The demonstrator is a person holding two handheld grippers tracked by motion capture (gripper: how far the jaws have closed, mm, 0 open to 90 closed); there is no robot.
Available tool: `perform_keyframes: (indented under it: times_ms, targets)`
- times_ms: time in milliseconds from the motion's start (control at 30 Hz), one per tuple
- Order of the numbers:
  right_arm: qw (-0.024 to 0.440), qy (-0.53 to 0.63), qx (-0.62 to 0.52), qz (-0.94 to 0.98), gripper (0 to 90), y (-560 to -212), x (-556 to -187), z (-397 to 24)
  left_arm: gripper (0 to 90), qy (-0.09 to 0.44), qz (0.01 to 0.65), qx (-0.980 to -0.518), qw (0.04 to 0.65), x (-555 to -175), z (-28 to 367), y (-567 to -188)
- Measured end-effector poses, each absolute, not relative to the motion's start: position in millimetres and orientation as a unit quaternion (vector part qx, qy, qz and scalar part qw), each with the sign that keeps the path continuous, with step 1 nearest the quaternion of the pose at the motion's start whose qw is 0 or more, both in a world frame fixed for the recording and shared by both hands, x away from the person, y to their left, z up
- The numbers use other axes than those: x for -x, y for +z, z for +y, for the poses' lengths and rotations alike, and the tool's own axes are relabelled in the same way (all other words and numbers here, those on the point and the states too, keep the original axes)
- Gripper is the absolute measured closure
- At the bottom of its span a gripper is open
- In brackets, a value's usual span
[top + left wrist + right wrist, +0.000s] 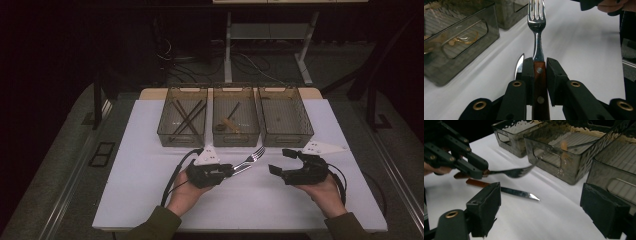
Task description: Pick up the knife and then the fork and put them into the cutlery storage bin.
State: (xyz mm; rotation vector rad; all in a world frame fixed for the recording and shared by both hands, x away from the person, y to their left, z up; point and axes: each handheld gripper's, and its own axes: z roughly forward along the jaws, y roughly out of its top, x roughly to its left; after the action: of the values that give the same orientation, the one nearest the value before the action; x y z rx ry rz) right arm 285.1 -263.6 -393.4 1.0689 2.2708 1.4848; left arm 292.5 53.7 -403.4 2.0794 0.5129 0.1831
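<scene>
Left gripper: closed tight on the fork's wooden handle, pads pressed to both sides; held above the desk, pointing toward the bins.
Fork: clamped by its brown riveted handle in the left fingers; steel tines stick out ahead, near the front wall of the middle bin, clear of the desk.
Right gripper: fingers spread wide, nothing between them; held just right of the fork's tines, apart from the left gripper.
Knife: flat on the desk below the fork, brown handle toward the left gripper, steel blade tip pointing away; untouched by either gripper.
Desk: white top, three smoky see-through bins in a row along its far edge.
Left bin: dark thin sticks inside.
Middle bin: a dark stick and a pale wooden piece inside.
Right bin: contents too small to tell.
</scene>
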Motion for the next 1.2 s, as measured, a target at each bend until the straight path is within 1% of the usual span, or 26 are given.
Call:
perform_keyframes:
  times_ms: [67,167,333,567,867,967,1200]
  targets:
    - [0.110,0.509,-0.368,0.771,18.2,-393,-290,-261,77.2,0.077,0.213,-0.849,0.478,-294,50,-404]
    - [0.106,0.514,-0.369,0.767,22.2,-393,-295,-256,77.2,0.082,0.212,-0.851,0.474,-294,45,-404]
    - [0.101,0.520,-0.371,0.763,24.2,-393,-301,-250,77.2,0.083,0.220,-0.842,0.485,-293,37,-404]
    - [0.089,0.527,-0.380,0.755,33.5,-397,-308,-247,77.1,0.098,0.208,-0.850,0.474,-290,30,-406]
    - [0.065,0.531,-0.381,0.754,44.4,-402,-312,-242,77.2,0.107,0.209,-0.847,0.477,-288,28,-406]
    - [0.063,0.532,-0.386,0.751,49.6,-404,-315,-242,77.1,0.109,0.211,-0.846,0.478,-288,29,-406]
    - [0.064,0.543,-0.390,0.741,69.0,-404,-316,-242,77.1,0.110,0.211,-0.846,0.476,-288,31,-406]
